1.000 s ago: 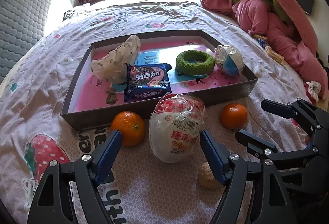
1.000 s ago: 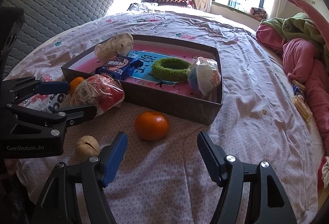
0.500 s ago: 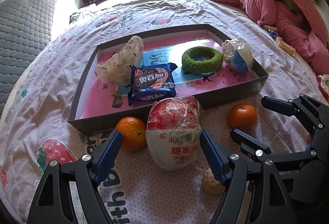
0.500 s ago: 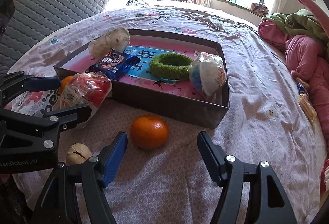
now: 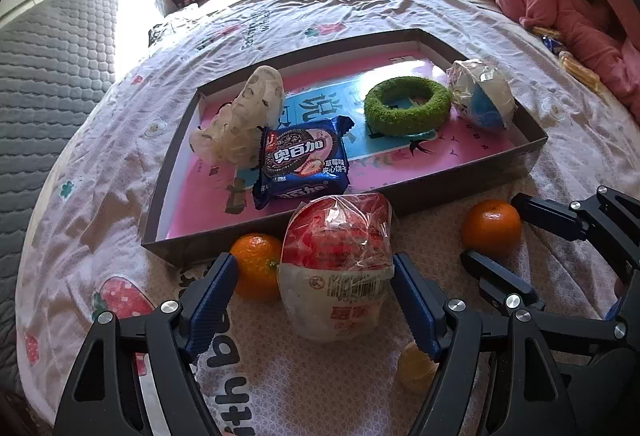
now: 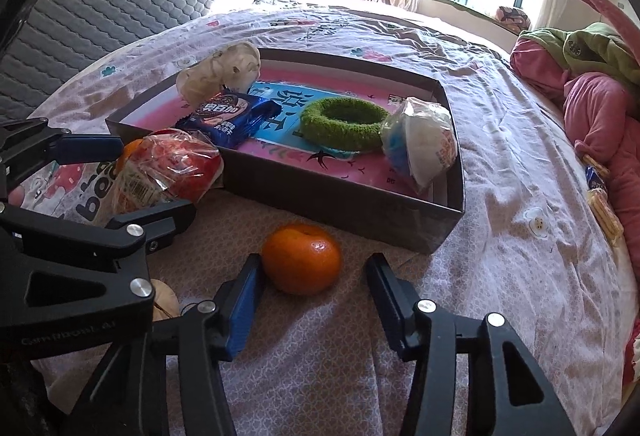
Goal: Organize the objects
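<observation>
Left to right, on the bedsheet (image 5: 360,11) in front of the tray (image 5: 400,201):

Left gripper (image 5: 314,278) low over the sheet, pointing at the tray, jaws spread wide. Straddling the noodle bowl (image 5: 334,268) (wrapped, lying on its side); right pad looks to be touching the wrap, left pad clear of it, nothing clamped. Left orange (image 5: 256,266) wedged between left finger and bowl, just beside the tray's front wall. Walnut (image 5: 416,366) near the right finger, partly hidden behind it.

Right gripper (image 6: 314,286) also low and level, aimed at the tray's right front corner, jaws wide apart. Right orange (image 6: 302,258) between the fingertips, touching or nearly touching the left pad, gap on the right side. Not gripped.

Inside the tray, left to right: net bag (image 5: 244,117), cookie pack (image 5: 304,161) leaning against it, green ring (image 5: 406,111), wrapped cup (image 5: 482,97) tilted against the right wall.
</observation>
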A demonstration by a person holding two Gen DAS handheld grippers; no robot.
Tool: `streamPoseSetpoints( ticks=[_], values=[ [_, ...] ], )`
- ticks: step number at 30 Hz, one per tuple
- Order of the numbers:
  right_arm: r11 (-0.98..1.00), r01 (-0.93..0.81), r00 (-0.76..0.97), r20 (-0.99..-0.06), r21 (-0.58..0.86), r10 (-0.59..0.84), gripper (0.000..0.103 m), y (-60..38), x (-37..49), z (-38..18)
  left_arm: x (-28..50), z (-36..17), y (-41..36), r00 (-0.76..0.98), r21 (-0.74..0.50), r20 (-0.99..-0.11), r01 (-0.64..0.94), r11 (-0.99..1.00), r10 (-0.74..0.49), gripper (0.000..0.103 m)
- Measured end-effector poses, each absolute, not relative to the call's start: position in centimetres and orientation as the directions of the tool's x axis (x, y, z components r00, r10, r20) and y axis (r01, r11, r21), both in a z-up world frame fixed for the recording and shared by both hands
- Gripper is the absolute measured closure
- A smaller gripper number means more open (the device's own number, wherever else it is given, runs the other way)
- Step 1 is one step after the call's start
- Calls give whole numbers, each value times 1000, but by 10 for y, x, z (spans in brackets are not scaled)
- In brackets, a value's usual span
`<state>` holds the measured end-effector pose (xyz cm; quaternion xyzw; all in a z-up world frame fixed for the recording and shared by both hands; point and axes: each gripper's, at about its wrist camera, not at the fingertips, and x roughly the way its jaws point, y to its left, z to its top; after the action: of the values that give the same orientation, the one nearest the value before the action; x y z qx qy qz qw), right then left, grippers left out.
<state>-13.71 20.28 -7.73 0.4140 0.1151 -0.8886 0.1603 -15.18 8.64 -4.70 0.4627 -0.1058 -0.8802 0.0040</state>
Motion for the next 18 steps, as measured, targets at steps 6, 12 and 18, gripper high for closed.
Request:
streamPoseSetpoints(
  ticks=[6, 12, 18],
  values=[
    [-919, 389, -610, -767, -71, -199, 60, 204, -135, -76, -147, -43, 83, -586, 171, -806, -94, -981, -84, 39],
    [-927, 373, -611, -762, -35, -217, 61, 209, -136, -72, -143, -39, 80, -585, 89, -811, -128, -988, 3, 48],
    [-930, 367, -614, -758, -28, -219, 61, 210, -137, -71, -141, -37, 74, -579, 5, -812, -138, -990, 76, 48]
  ],
)
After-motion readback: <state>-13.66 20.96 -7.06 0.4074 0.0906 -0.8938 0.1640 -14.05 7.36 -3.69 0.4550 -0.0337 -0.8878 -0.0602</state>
